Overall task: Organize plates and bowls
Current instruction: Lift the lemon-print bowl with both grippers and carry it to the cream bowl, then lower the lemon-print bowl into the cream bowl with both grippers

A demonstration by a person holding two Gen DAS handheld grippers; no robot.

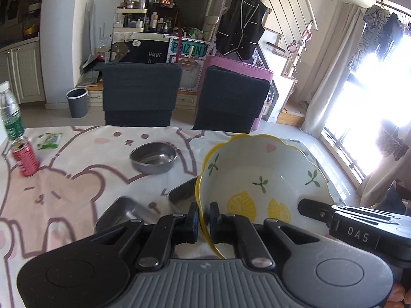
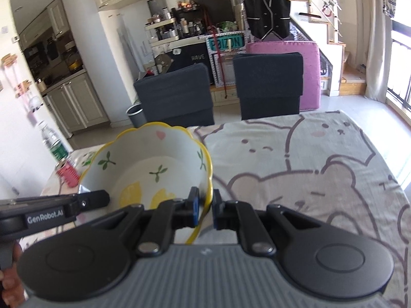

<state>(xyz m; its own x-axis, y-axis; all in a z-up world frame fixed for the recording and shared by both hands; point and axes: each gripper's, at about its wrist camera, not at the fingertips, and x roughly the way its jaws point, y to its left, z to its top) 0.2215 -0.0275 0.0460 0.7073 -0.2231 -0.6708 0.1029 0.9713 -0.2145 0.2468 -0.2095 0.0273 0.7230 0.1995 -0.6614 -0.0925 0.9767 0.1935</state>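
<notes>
A red can (image 1: 25,159) and a water bottle (image 1: 9,111) are seen far left of the fingers; two dark chairs (image 1: 140,92) beyond.

Window (image 1: 364,97) glare blown out; fisheye edges bent; slight blur.

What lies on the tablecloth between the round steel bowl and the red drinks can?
Nothing: in the left wrist view, only bare cartoon-print tablecloth separates the round steel bowl from the red drinks can.
</notes>
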